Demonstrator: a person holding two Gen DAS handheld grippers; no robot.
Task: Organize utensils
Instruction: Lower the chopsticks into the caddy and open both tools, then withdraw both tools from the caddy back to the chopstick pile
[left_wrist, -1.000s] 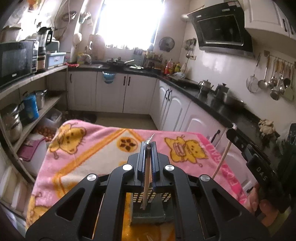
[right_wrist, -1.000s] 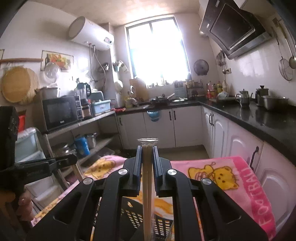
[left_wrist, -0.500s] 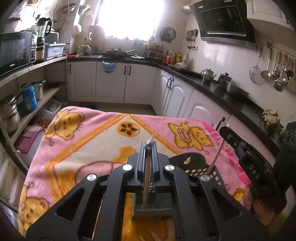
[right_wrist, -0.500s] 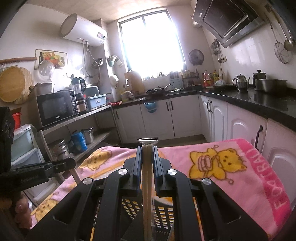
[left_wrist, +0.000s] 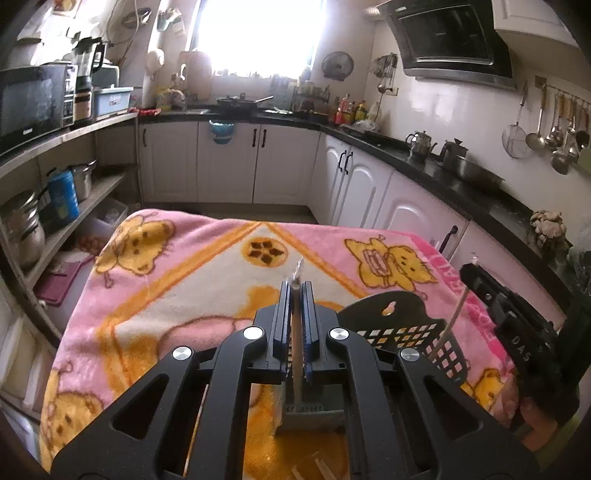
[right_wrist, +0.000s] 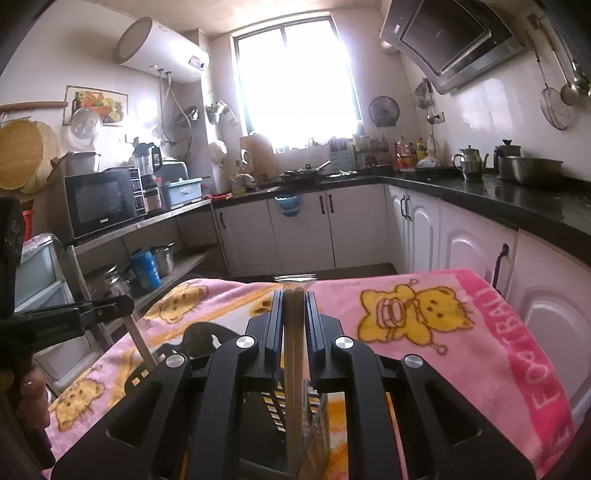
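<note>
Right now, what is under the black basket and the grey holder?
A pink blanket with yellow cartoon animals lies under the black basket and the grey holder. The blanket covers the surface below, so the table itself cannot be seen.

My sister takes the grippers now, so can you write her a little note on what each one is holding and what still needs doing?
Left gripper: shut on a wrapped chopstick pair, held above the grey holder.
Right gripper: shut on another wrapped chopstick pair, its lower end over the black basket.
Both containers stand on the pink blanket.
Done: both pairs picked up and brought over the containers.
Left: lower each pair in, let go. More loose sticks seem to lie near the bottom edge of the left view.
</note>
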